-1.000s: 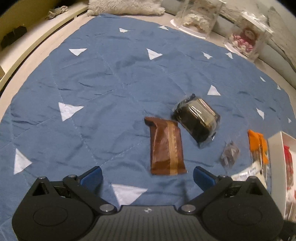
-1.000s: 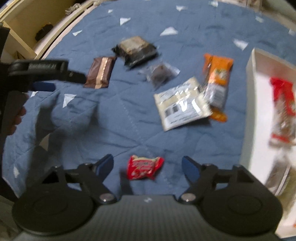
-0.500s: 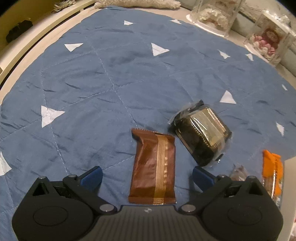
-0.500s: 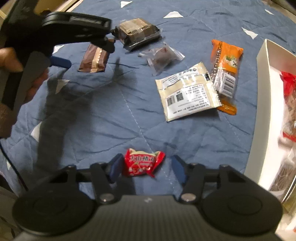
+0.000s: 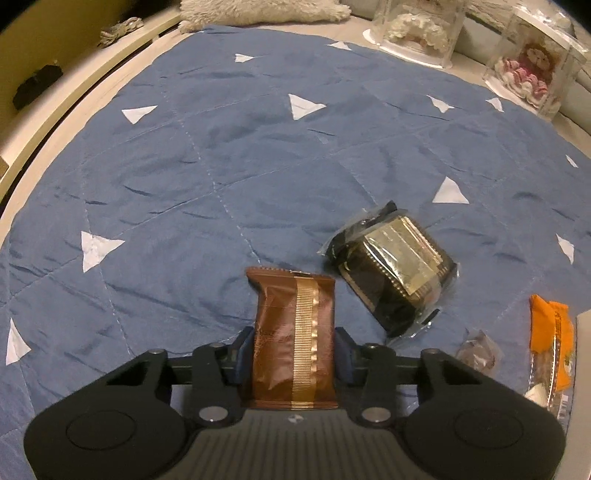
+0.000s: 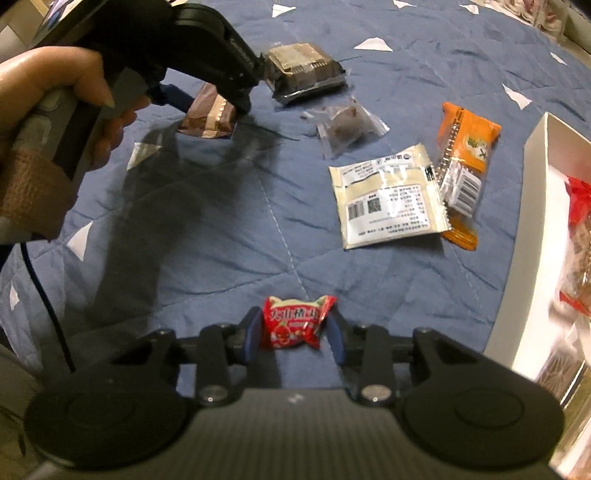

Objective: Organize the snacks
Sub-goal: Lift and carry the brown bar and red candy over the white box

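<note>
One brown snack bar [image 5: 293, 339] is pinched between the closing left gripper [image 5: 293, 349] pads, extending toward 12 o'clock. One red candy packet [image 6: 293, 322] is clamped in the closing right gripper [image 6: 295, 332]. Four snacks lie loose on the quilt [image 6: 221, 229].

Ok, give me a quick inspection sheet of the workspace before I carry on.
Surface: blue quilt with white triangles.
Job's things: brown bar, red candy, dark clear-wrapped cake, small clear packet, cream pouch, orange packet overlapping the pouch; white box at right, already holding snacks.
Clutter: nothing seen.
Grippers: left tongs closing, pads against the brown bar; right tongs closing around the red candy.
Cables: dark cable below the left hand.
Surroundings: two clear display cases, fluffy rug.
</note>
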Demonstrator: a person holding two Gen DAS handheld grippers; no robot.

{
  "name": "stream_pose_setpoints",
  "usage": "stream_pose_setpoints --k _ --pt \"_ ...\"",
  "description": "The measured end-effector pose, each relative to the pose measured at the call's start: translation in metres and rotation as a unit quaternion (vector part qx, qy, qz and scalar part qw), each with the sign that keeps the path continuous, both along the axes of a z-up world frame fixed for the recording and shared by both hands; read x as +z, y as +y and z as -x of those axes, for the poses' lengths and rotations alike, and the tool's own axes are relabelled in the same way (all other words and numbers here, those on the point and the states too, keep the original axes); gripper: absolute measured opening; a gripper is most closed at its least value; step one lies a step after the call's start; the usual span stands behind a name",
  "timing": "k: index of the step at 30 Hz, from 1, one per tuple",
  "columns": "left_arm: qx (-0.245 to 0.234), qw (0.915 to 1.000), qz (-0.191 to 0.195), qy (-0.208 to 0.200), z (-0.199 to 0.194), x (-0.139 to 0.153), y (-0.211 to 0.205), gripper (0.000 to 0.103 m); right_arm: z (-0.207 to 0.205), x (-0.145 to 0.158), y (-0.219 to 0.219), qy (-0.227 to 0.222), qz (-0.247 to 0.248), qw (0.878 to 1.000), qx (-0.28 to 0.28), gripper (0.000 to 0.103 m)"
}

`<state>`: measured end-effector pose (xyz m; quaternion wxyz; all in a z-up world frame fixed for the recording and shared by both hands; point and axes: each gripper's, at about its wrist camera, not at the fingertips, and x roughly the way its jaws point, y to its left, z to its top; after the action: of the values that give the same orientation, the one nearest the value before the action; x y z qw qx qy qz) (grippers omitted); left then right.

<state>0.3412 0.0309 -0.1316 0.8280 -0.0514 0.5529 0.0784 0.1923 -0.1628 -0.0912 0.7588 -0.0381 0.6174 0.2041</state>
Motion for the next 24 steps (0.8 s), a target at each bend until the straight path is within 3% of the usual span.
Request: stream_pose_setpoints --k 10,24 --pt "-0.015 0.9993 0.027 -0.020 0.019 0.023 -0.004 0.043 0.005 0.018 -0.015 -0.021 -0.004 1.000 -0.015 0.040" --pt "-0.053 0.9917 0.079 -0.088 0.065 0.082 -0.025 0.043 0.011 0.066 -0.060 -0.097 -0.034 0.992 -0.073 0.040"
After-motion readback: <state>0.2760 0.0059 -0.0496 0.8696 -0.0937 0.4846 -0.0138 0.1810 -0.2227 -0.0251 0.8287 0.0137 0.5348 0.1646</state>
